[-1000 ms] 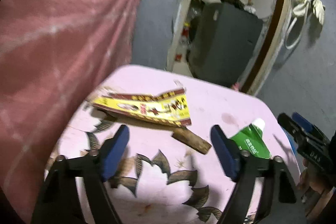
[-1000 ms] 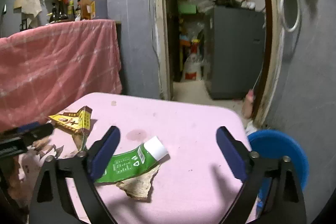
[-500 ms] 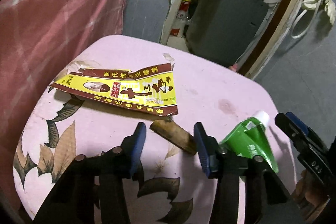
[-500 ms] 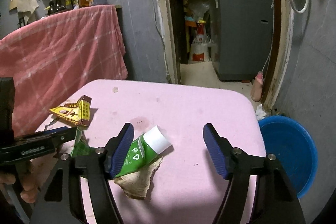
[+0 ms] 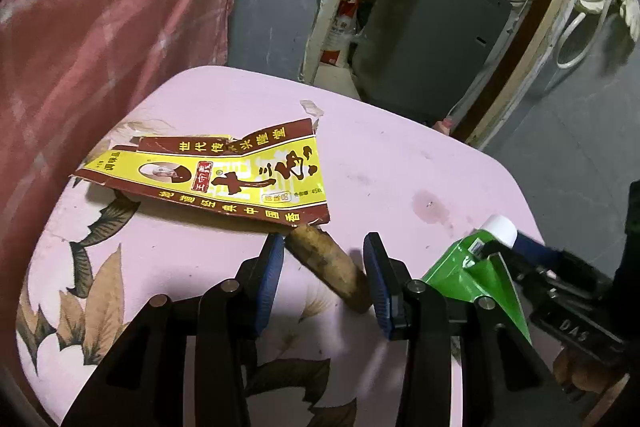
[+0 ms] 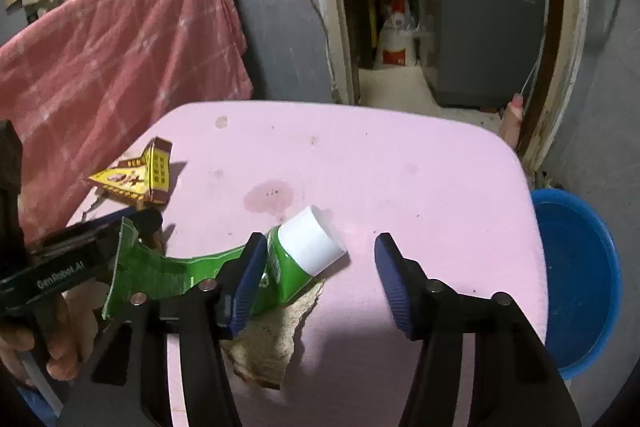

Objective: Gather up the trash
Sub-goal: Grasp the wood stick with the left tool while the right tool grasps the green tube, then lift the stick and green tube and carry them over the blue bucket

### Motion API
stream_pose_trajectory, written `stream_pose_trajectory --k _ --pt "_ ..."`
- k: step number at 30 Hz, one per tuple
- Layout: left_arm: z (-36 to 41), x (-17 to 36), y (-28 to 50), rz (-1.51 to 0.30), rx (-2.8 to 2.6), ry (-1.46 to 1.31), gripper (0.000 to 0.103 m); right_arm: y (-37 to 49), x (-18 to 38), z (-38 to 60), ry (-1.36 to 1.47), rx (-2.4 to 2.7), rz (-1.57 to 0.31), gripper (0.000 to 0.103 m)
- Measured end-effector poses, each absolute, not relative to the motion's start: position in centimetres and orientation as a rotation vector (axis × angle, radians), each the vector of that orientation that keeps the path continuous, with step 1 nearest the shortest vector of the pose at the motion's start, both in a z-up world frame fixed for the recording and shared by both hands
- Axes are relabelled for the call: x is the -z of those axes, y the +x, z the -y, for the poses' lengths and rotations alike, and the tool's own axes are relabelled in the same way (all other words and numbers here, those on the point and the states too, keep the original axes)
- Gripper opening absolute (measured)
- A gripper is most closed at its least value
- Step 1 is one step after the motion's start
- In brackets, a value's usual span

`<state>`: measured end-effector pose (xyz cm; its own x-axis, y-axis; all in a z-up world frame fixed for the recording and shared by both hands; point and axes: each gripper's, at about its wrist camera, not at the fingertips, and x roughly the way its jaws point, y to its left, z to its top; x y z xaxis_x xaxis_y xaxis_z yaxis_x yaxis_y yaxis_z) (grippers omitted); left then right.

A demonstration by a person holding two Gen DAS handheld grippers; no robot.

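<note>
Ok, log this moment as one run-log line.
left tongs: open, straddling brown stick | right tongs: open, around green tube cap | yellow box: flat on table | blue basin: beside table

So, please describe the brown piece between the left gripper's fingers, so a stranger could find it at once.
On the pink table, find the flattened yellow-and-maroon carton. At its lower right corner lies a short brown stick-like piece, between the open fingers of the left gripper. Unlike the green tube nearby, it is plain, rough and unprinted.
</note>
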<state>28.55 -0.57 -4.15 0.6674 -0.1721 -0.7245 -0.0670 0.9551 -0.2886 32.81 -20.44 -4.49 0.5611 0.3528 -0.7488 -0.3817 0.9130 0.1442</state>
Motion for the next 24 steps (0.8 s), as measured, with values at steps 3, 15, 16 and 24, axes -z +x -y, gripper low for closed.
stream_pose_trajectory --k 3,15,16,24 --pt "0.3 4.1 28.8 -0.85 0.054 -0.309 0.028 33.3 4.9 20.7 -0.003 -0.465 -0.906 0.045" --pt "1.6 3.8 28.7 -0.872 0.13 -0.301 0.014 33.3 4.9 21.1 0.049 -0.499 -0.909 0.037" --pt "1.5 3.8 28.5 -0.872 0.134 -0.307 0.014 33.3 4.9 21.0 0.051 -0.498 -0.908 0.037" --pt "1.3 3.3 26.8 -0.823 0.133 -0.323 0.014 31.4 3.6 20.1 -0.027 -0.481 -0.796 0.036"
